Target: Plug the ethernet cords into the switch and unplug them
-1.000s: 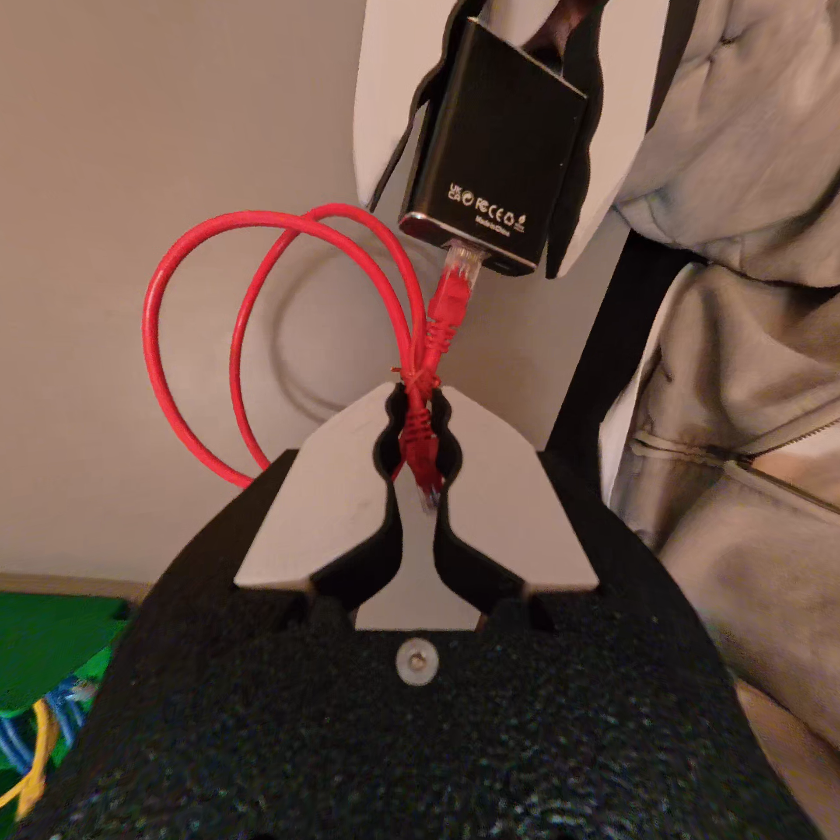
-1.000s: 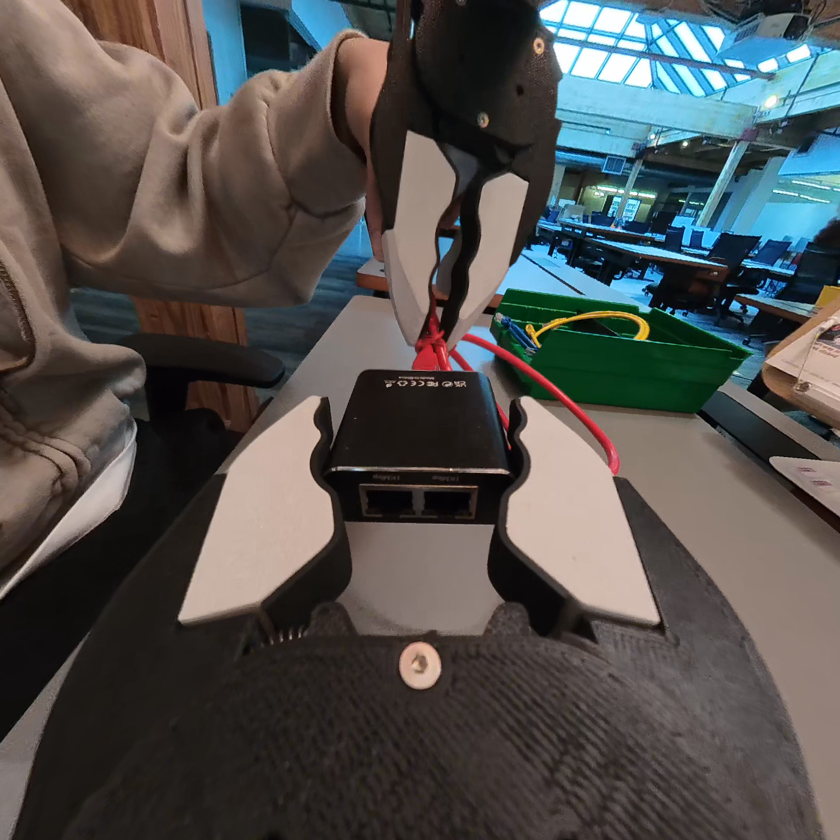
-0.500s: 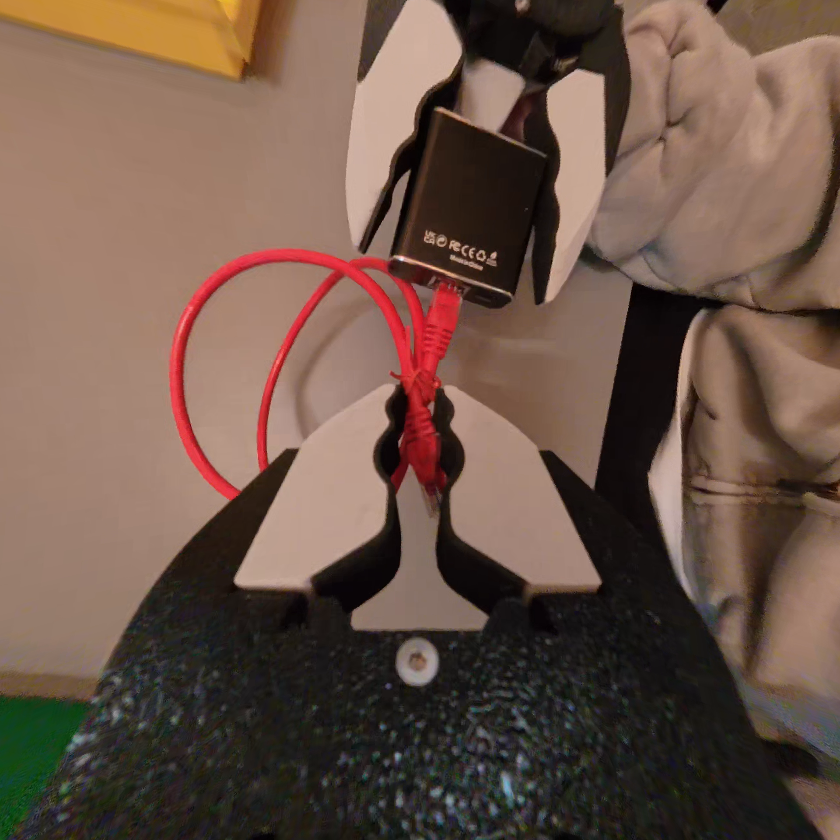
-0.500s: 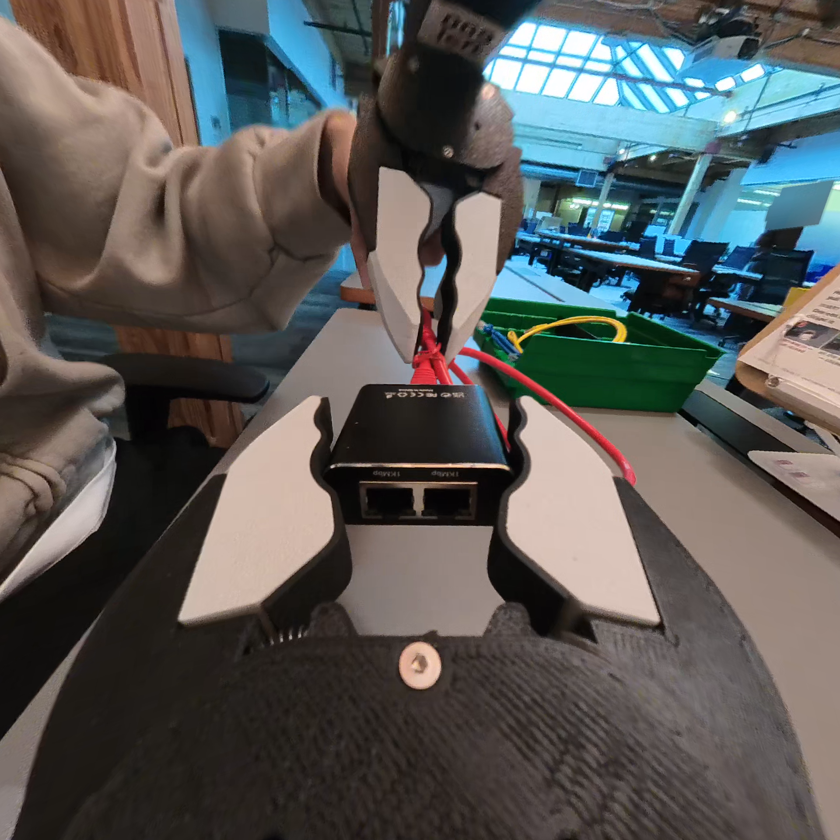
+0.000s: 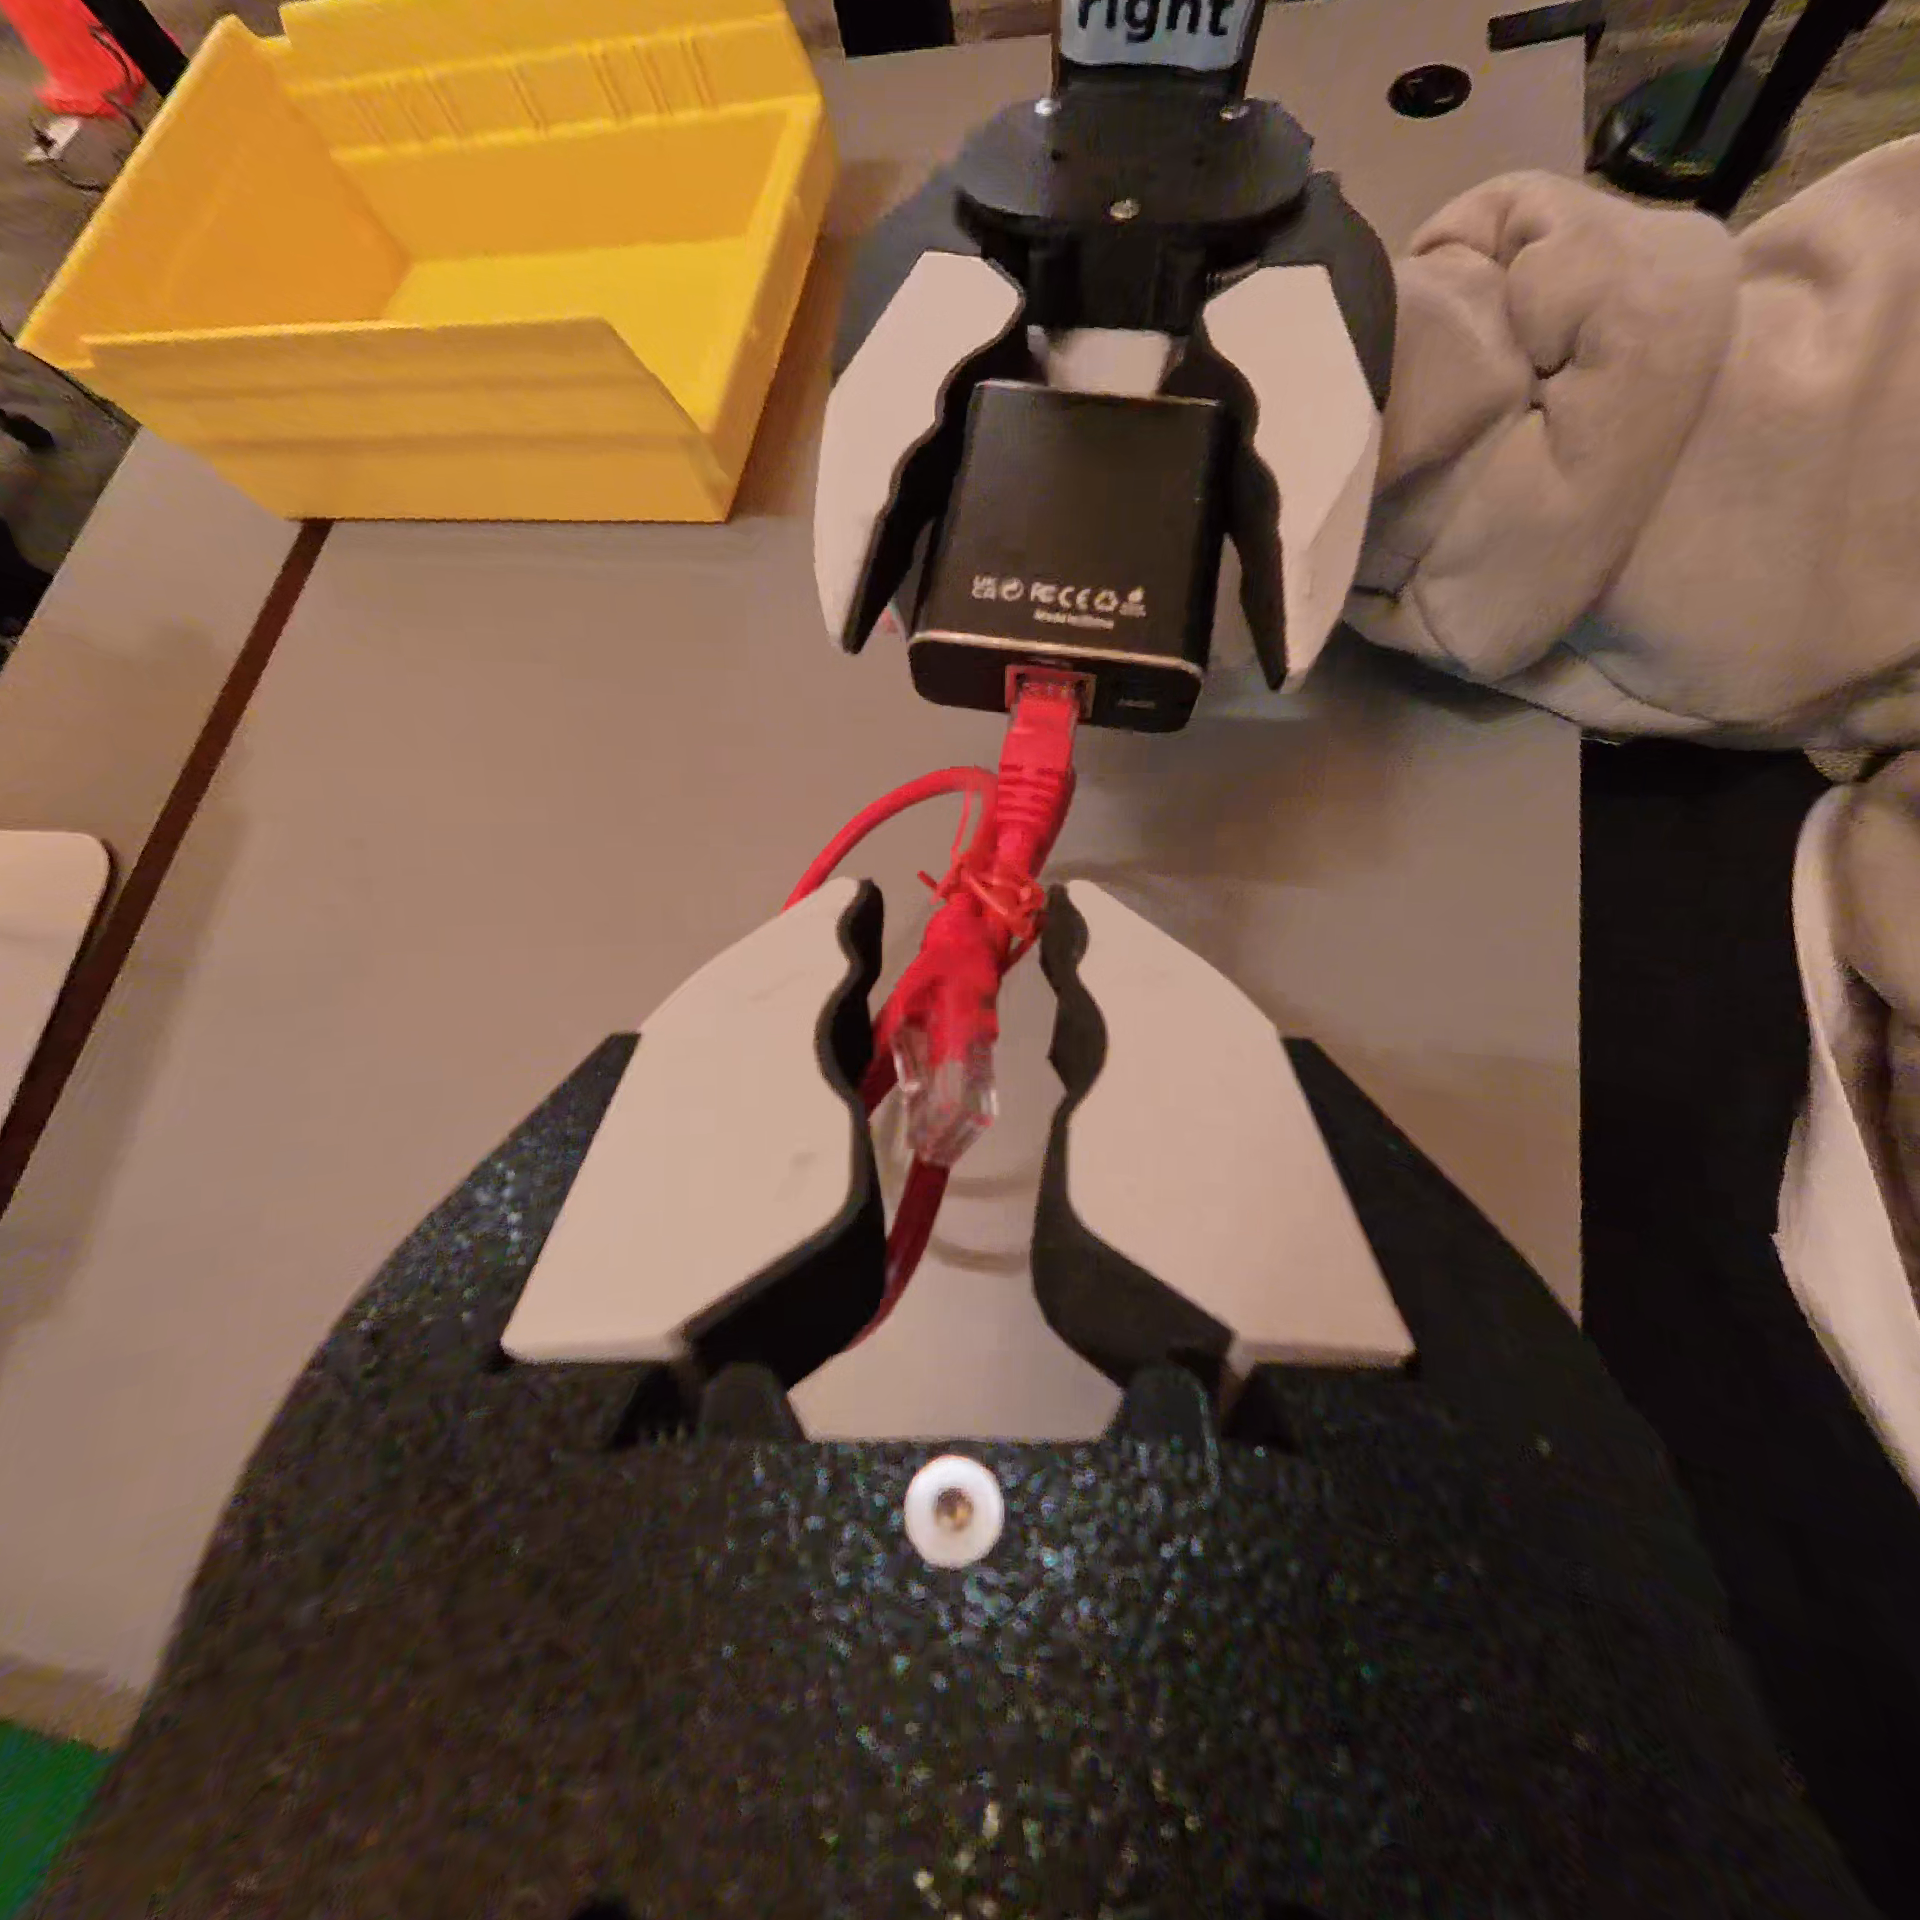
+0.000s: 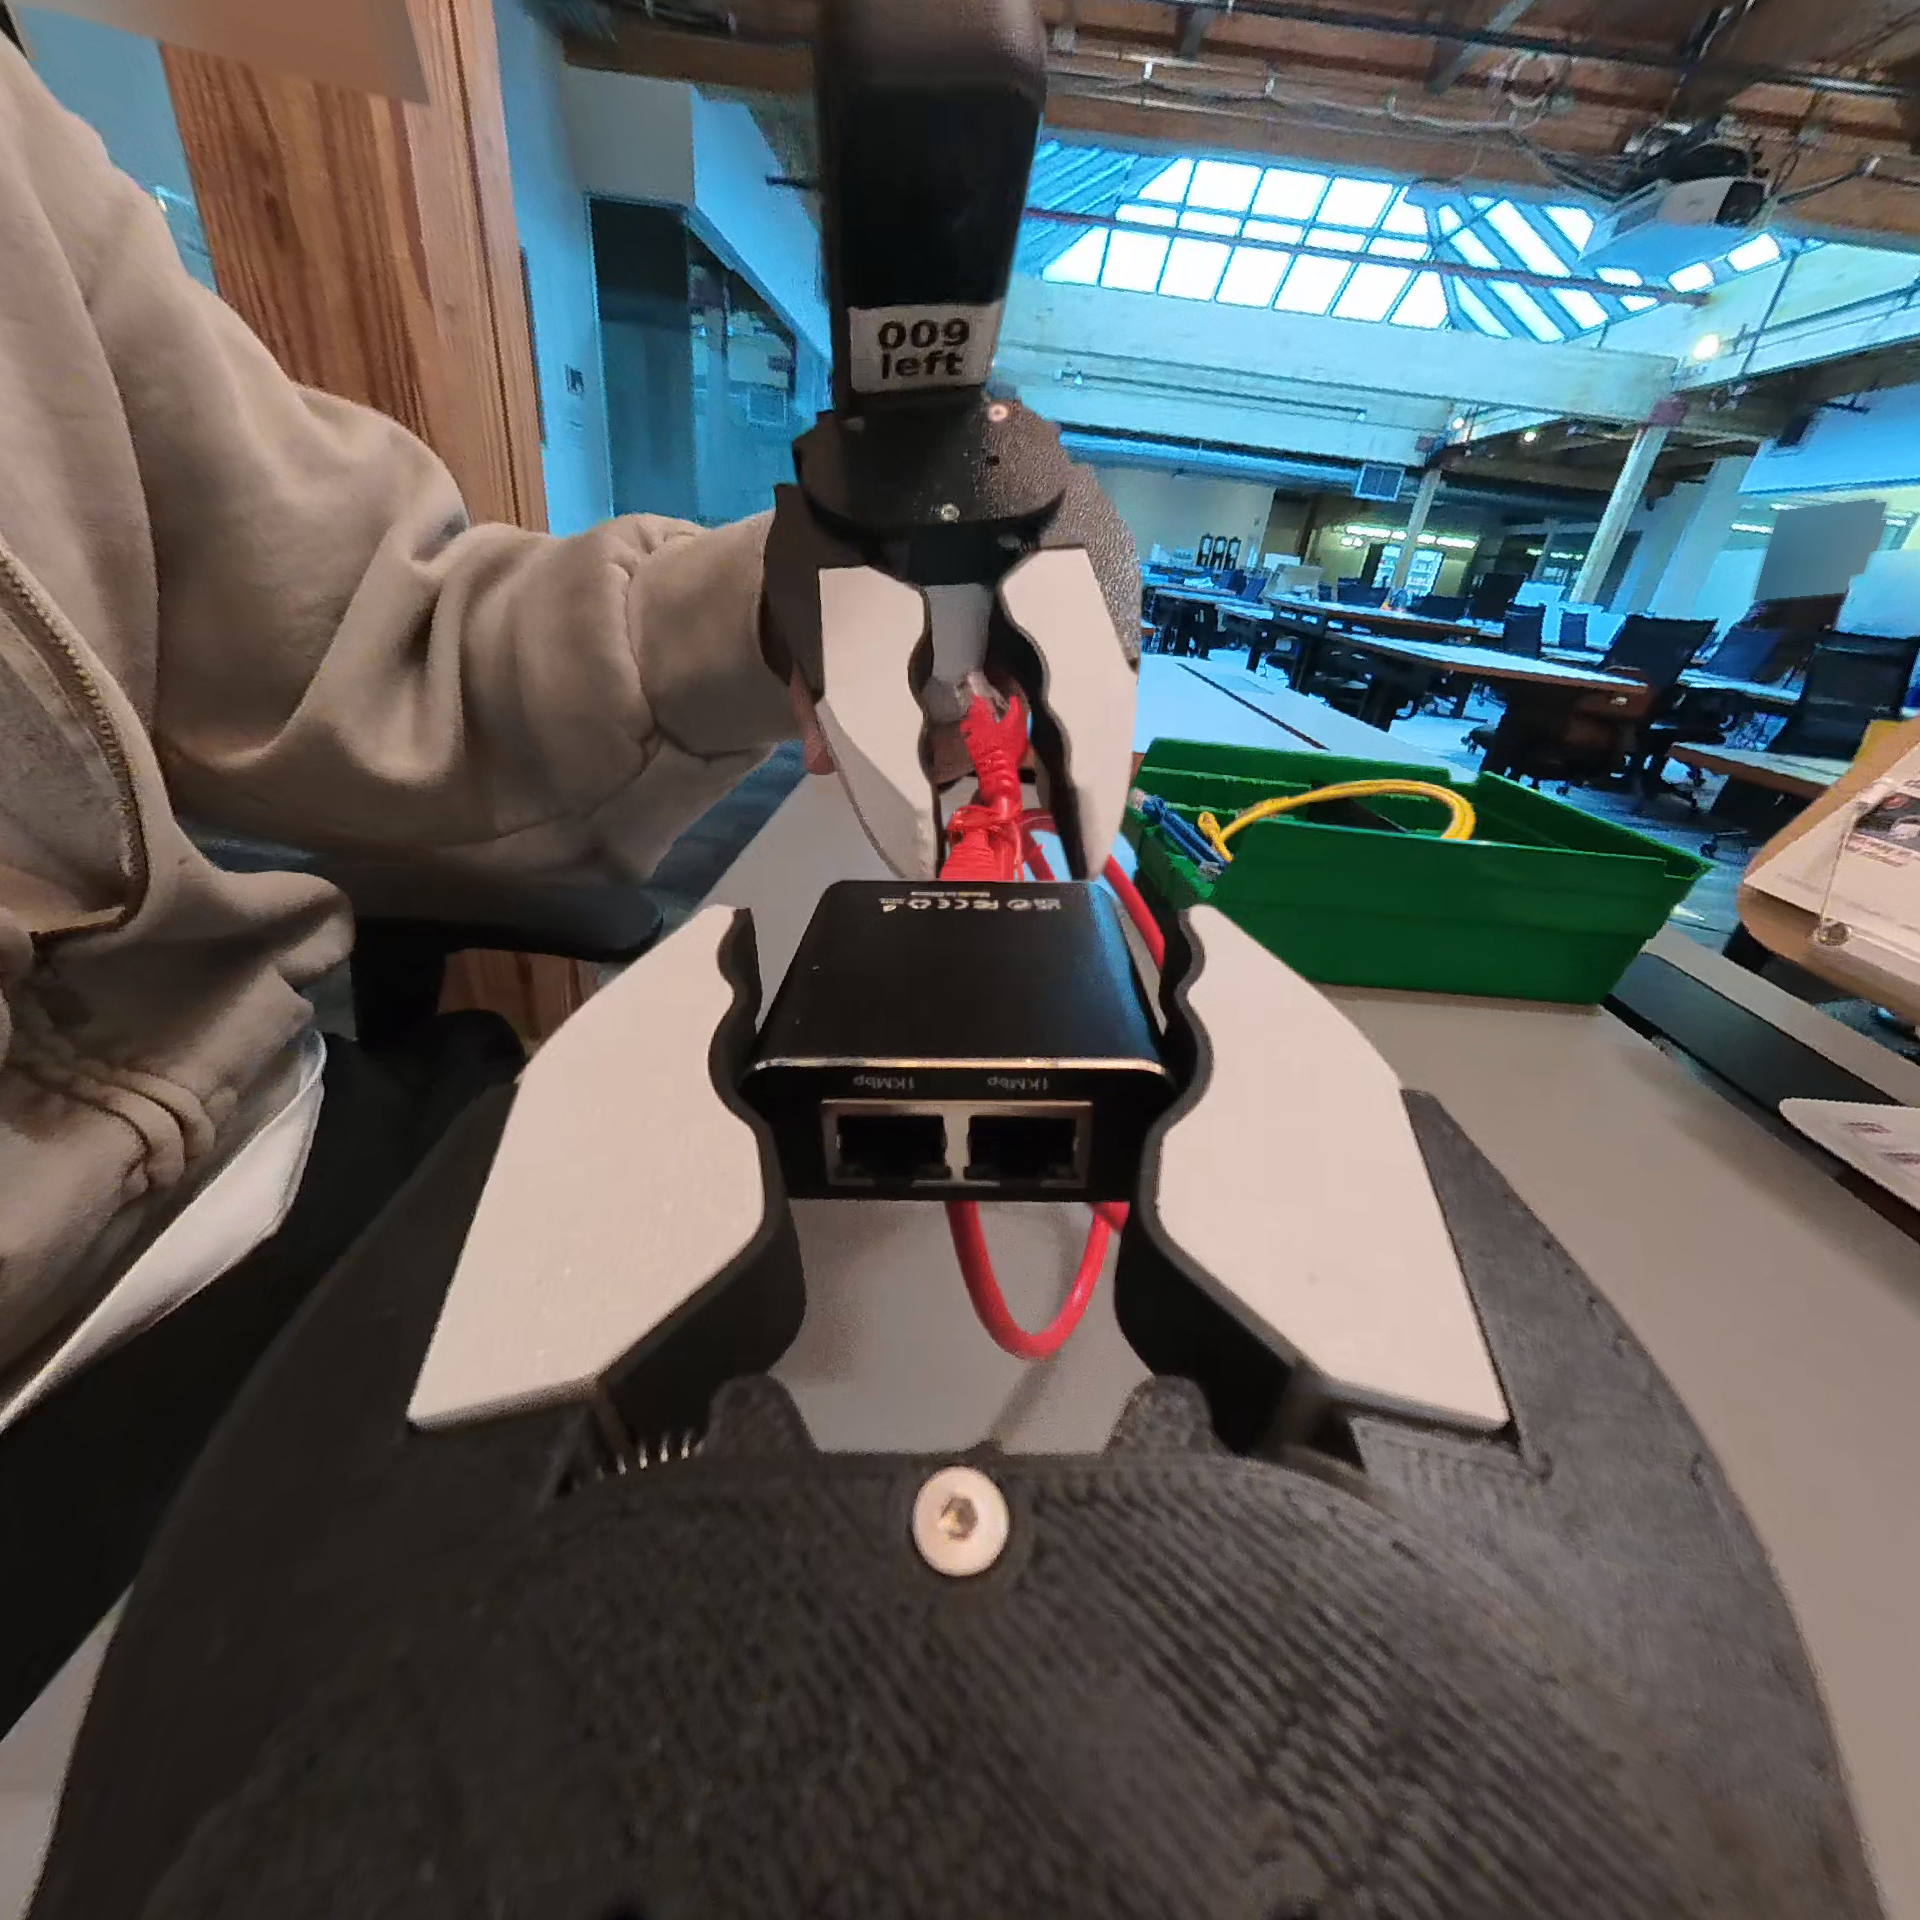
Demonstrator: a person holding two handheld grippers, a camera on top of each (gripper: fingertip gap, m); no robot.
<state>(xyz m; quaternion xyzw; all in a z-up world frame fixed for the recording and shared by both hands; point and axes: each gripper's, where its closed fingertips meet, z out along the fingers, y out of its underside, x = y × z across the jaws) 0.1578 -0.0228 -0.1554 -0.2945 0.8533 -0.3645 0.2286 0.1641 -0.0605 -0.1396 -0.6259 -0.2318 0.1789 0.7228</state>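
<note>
The right gripper [image 6: 961, 997] has its two fingers clamped on the sides of the small black switch [image 6: 961, 1003], holding it above the grey table [image 5: 520, 707] with its two empty ports facing back toward that gripper's own camera. On the far face of the switch, one plug of the red ethernet cord [image 5: 1023, 790] sits seated in a port, with a second opening just beside it. The left gripper [image 5: 961, 935] faces the switch head-on, its fingers parted around the bundled part of the cord, where a thin red tie gathers the strands; the cord's free clear-tipped plug [image 5: 940, 1091] lies between those fingers, pointing back toward the gripper body, and I cannot tell whether the pads touch it. A loop of the same cord hangs down under the switch. Off to one side stands a yellow bin [image 5: 436, 270], and on the other side a green bin [image 6: 1403, 894] holds yellow and blue cables. A person's grey sleeve [image 6: 416, 665] reaches in behind the left gripper.
</note>
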